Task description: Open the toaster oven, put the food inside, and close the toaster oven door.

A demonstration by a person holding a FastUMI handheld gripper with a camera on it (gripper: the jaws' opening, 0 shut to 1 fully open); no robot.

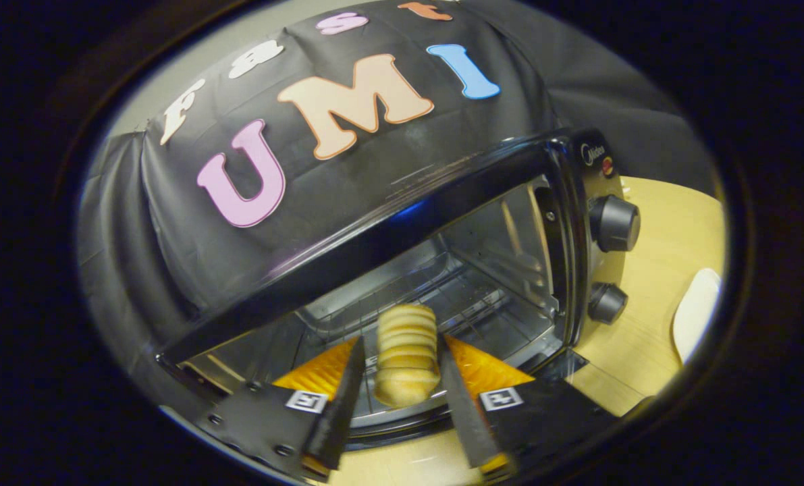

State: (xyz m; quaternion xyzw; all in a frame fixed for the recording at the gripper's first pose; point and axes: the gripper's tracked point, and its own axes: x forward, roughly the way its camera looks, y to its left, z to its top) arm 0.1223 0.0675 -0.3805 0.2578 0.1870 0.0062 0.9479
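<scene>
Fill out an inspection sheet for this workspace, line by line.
Surface: light wooden table, bare beside the oven.
Job's things: toaster oven open, wire rack visible inside; ridged bread roll at the oven mouth.
Clutter: white object on the table right of the oven.
Grippers: gripper with fingers either side of the roll, apparently gripping it.
Cables: nothing seen.
Surroundings: black cloth wall behind.

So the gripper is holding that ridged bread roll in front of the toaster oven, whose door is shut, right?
Not quite. The gripper view shows the toaster oven open, its wire rack visible inside. The rest holds: the gripper holds the ridged bread roll at its mouth.
</scene>
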